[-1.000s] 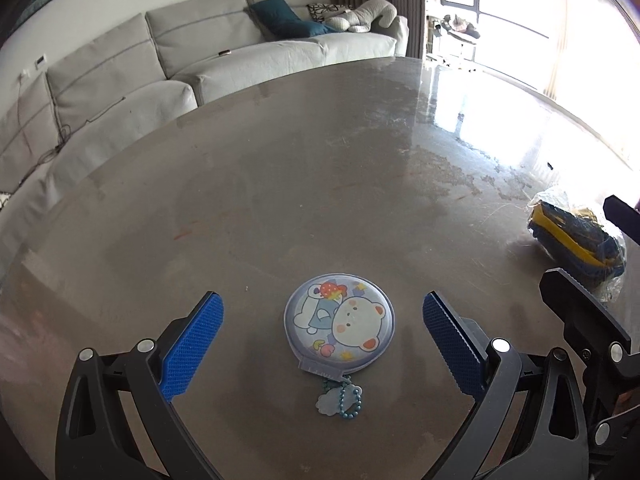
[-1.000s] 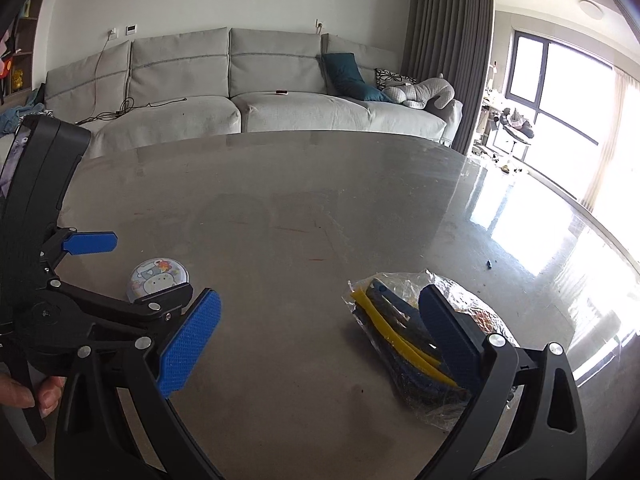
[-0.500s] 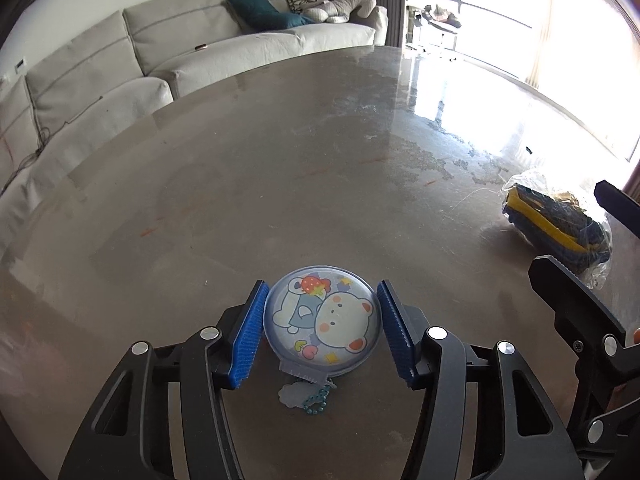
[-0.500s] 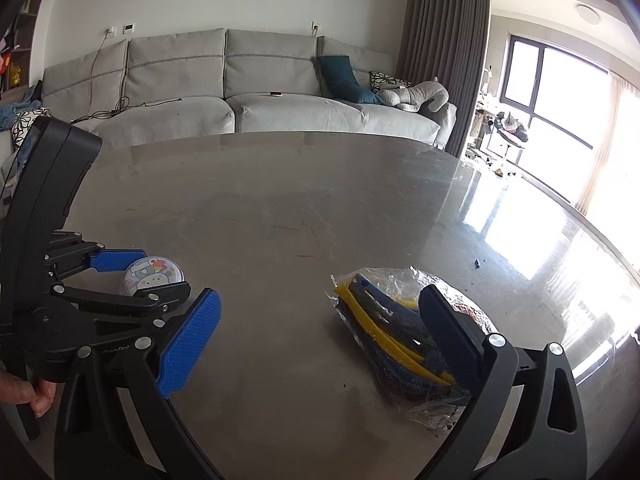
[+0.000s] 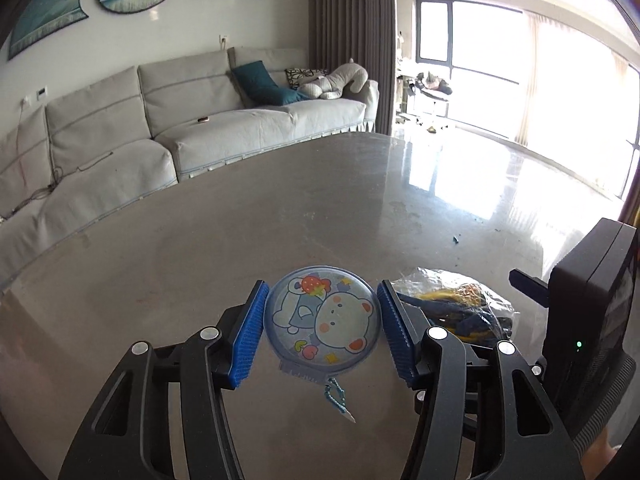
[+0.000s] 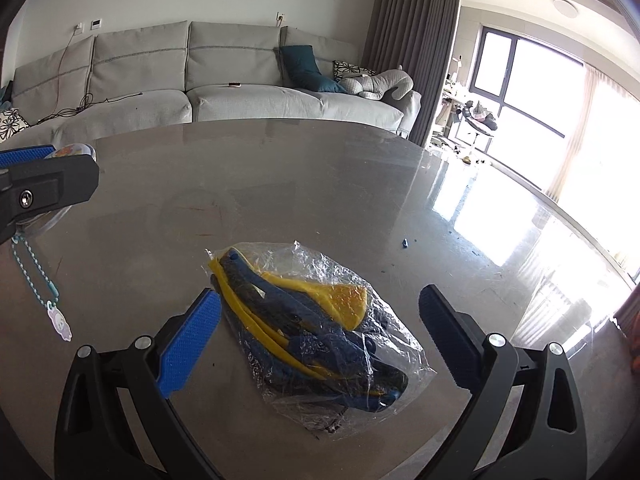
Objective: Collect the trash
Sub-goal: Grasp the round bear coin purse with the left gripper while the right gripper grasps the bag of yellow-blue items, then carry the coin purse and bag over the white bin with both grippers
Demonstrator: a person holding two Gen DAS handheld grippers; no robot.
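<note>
Left claw (image 5: 320, 326) is clamped by its blue pads on the round cartoon pouch (image 5: 322, 322), lifted at lower centre; right claw (image 6: 320, 338) is spread wide around the plastic-wrapped bundle (image 6: 316, 328), untouched on the tabletop (image 6: 280, 180). Crinkly film may be pinched alone and slip. Glossy grey stone is backed by a sofa (image 6: 200, 76).

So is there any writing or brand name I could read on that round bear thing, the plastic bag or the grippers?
None can be read.
Round bear pouch: cartoon pictures only; a strip at its lower edge is too blurred to read.
Plastic bag: no legible print.
Left gripper, right gripper: no markings visible.
</note>
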